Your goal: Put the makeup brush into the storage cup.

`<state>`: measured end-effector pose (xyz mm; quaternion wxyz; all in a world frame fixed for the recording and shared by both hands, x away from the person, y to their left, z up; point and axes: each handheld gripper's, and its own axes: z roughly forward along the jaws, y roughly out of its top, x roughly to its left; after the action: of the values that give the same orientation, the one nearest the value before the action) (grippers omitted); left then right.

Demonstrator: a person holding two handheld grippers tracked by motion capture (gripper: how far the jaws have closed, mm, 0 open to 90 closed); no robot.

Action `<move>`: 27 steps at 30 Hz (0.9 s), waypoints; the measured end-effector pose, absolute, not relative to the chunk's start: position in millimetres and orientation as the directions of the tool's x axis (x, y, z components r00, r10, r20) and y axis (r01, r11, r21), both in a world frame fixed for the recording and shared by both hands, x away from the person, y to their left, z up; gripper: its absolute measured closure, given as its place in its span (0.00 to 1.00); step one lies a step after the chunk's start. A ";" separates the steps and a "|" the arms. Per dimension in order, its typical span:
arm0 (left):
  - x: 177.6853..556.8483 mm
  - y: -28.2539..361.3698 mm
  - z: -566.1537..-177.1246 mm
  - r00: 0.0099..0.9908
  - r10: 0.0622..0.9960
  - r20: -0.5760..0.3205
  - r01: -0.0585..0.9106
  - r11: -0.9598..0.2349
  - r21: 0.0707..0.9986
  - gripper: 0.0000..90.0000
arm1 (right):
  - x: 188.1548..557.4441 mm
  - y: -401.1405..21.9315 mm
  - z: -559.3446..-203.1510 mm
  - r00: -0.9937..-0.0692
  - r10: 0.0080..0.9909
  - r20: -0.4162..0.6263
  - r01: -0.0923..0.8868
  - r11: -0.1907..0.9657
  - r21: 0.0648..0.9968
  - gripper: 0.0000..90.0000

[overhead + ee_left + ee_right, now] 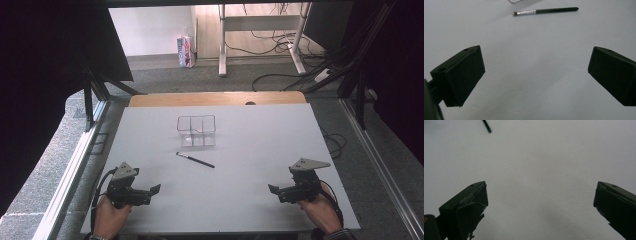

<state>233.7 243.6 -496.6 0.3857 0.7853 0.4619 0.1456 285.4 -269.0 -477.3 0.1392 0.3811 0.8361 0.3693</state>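
A thin black brush (195, 159) with a silver ferrule lies flat on the white table (260, 135), just in front of a clear divided plastic box (196, 131). The brush (545, 10) lies across the top of the left gripper view, its bristles at the left. Its handle end (486, 126) pokes into the top left of the right gripper view. My left gripper (154, 190) rests near the front left of the table, jaws wide apart and empty. Near the front right sits my right gripper (274, 190), also open and empty. Both point inward toward the table's middle.
A wooden strip (215, 98) runs along the table's far edge. Metal frame rails flank the table on both sides. Beyond it are desk legs (222, 40), cables on the floor and a small carton (185, 51).
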 end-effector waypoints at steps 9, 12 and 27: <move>235.3 246.1 -498.1 0.536 0.834 -0.126 0.608 -0.278 0.744 0.01 | 284.3 -268.2 -477.4 -0.681 0.732 0.025 0.528 0.467 0.710 0.00; 235.5 246.6 -498.2 0.534 0.835 -0.129 0.608 -0.273 0.746 0.01 | 284.0 -267.0 -478.3 -0.687 0.726 0.024 0.525 0.474 0.707 0.00; 236.8 249.7 -498.3 0.523 0.835 -0.169 0.628 -0.245 0.738 0.01 | 282.8 -263.7 -476.8 -0.688 0.725 0.037 0.527 0.464 0.712 0.00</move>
<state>236.8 249.7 -498.3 0.3955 0.7779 0.4705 0.1308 282.8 -263.7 -476.8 0.1365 0.3707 0.8446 0.3615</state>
